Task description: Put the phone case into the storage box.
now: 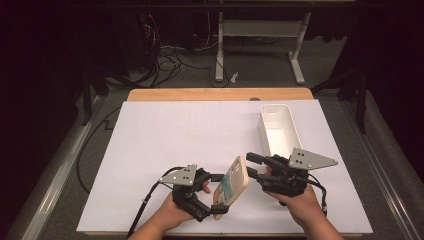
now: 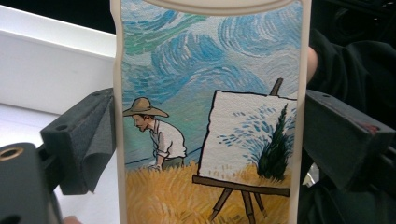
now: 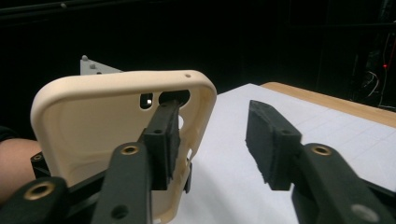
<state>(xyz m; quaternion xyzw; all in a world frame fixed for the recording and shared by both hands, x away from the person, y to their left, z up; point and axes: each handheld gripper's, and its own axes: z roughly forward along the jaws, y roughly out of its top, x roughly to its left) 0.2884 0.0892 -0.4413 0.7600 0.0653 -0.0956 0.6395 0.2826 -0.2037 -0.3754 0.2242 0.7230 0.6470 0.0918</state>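
On the white table (image 1: 150,150), left tool (image 1: 216,192) grips the phone case (image 1: 231,187); right tool (image 1: 251,165) gapes beside it.

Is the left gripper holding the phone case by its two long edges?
Yes. In the left gripper view the jaws of the left gripper press on both long edges of the painted phone case.

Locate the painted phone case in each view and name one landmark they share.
High view: phone case, bottom centre, between both grippers.
Left gripper view: painted back fills the centre.
Right gripper view: cream inner side at left.
Shared landmark: white table cover.
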